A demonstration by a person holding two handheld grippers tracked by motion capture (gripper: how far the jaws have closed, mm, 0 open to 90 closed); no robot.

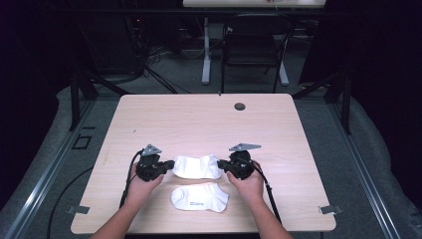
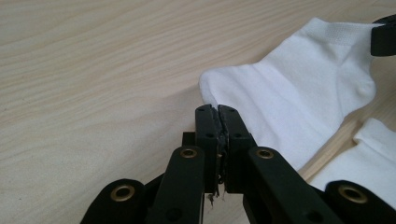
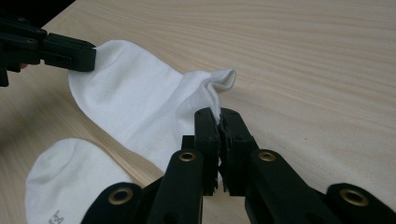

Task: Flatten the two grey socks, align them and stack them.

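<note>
A light wooden tabletop [image 1: 199, 119] is carrying two white socks near its front edge. The far sock [image 1: 197, 166] is lying flat, stretched between both tools. The near sock [image 1: 199, 197] is lying loose just in front of it. The left hand-held gripper [image 2: 217, 110] is pinching the far sock's toe end, jaws closed. The right hand-held gripper [image 3: 219, 114] is pinching its cuff, jaws likewise closed.

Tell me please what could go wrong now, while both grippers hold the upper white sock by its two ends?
1. The left gripper and the right gripper each pinch only a thin edge of the far sock, so either end may slip out if they pull apart.
2. The near sock lies close beside it; dragging the held sock toward the person could push it toward the table edge.
</note>
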